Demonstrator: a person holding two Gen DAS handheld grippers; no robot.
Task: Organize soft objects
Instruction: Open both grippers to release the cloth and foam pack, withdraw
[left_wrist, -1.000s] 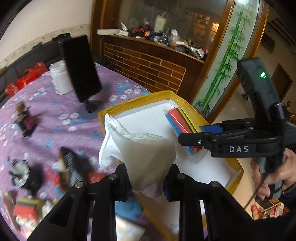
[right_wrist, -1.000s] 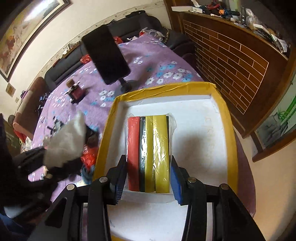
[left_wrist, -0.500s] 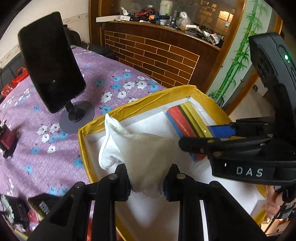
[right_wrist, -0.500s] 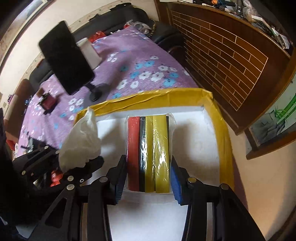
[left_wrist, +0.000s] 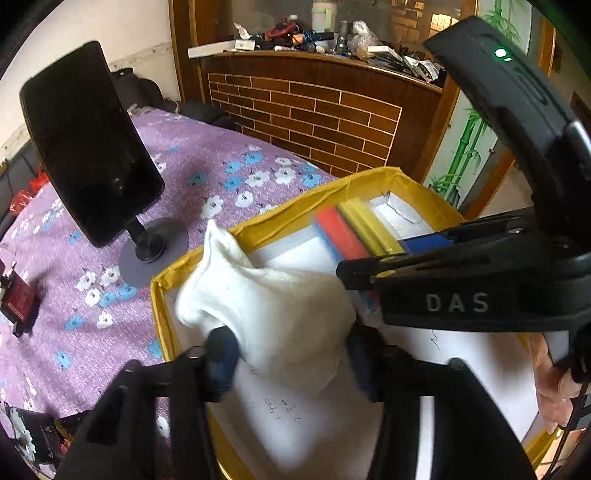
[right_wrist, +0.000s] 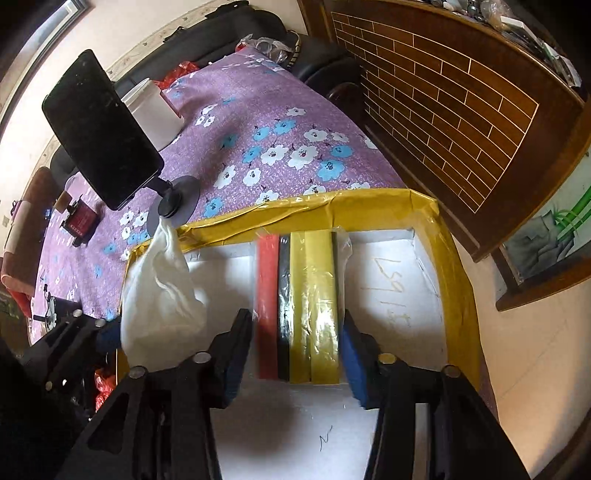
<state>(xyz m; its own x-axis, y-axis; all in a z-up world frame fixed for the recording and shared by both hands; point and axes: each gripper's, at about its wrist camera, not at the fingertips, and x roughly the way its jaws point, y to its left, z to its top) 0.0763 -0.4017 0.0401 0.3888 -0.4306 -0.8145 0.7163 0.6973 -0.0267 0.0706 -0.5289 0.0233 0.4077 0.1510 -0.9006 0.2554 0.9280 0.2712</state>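
Hovering over the purple flowered bench (right_wrist: 258, 110), we have both loads above the yellow-rimmed white box (right_wrist: 454, 280), with a dark phone on a stand (right_wrist: 99, 129) just beyond its far rim. Our right gripper (right_wrist: 295, 343) has its jaws clamped on the wrapped pack of red, black and yellow sponge strips (right_wrist: 306, 295) near the far wall, while our left gripper (left_wrist: 290, 354) has its jaws pinched on the white sock (left_wrist: 280, 310) over the box's left side. To finish well, we judge each should be lowered onto the white floor side by side, sock clear of the rim, before the jaws part.
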